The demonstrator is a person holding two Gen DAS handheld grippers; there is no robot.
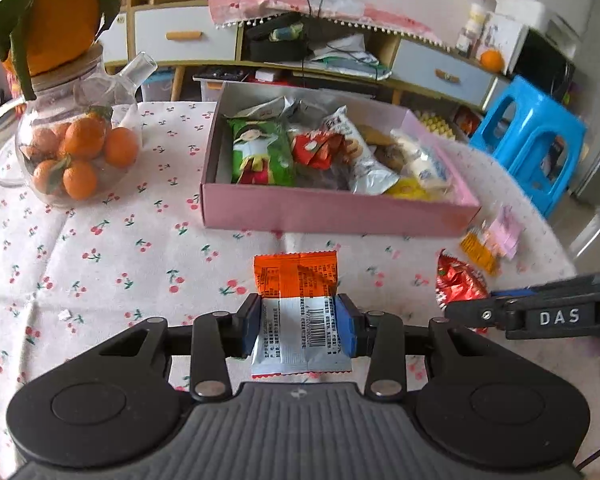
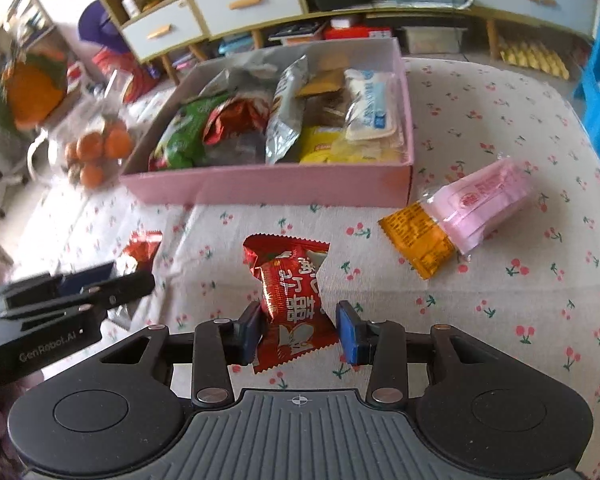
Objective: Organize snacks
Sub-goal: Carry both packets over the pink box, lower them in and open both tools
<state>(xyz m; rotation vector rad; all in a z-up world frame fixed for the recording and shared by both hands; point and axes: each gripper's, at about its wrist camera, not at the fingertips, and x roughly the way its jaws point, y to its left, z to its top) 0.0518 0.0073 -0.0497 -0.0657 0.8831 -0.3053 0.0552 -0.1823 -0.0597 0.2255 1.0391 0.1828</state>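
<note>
A low drawer cabinet (image 1: 188, 36) lines the white wall, blue stool (image 1: 536, 140) nearby.

My left tongs (image 1: 300, 324), matt black plastic, grip a glossy foil packet (image 1: 298, 308). My right tongs (image 2: 300, 330) grip a shiny red wrapper (image 2: 294, 304). Beyond it: matt pink cardboard box (image 2: 268, 186), on printed woven cloth (image 2: 500, 320).

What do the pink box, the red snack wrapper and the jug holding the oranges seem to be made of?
Pink box: probably cardboard, matte, with thin flat walls and folded corners.
Red snack wrapper: likely plastic or foil film, glossy, crinkled, with serrated ends.
Jug: looks like clear glass; the oranges show through it, and its spout glints.
</note>
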